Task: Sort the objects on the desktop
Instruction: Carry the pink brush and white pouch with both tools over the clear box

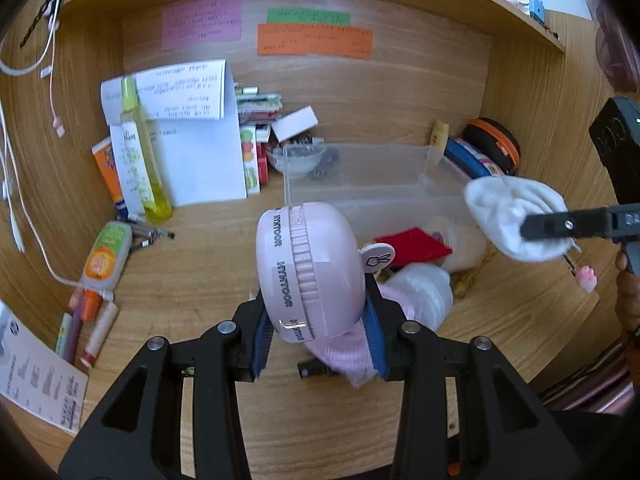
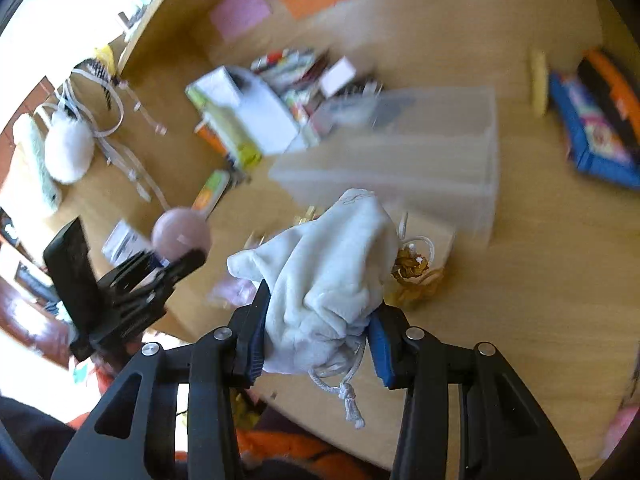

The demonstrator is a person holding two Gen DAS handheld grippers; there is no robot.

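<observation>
Left gripper (image 1: 320, 332) pinches one pink fan (image 1: 308, 272), edge-on, above the desk (image 1: 208, 264). Right gripper (image 2: 318, 340) clamps one white drawstring pouch (image 2: 328, 268). One clear bin (image 1: 384, 184) lies ahead of both, long axis crosswise; the right gripper appears nearer it.

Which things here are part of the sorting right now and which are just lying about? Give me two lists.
In hand now:
- left gripper, shut on the pink case
- right gripper, shut on the white drawstring pouch
- clear plastic bin, probably where they go

Lying about:
- yellow bottle
- sticky notes on the back panel
- orange-rimmed case
- white cables
</observation>
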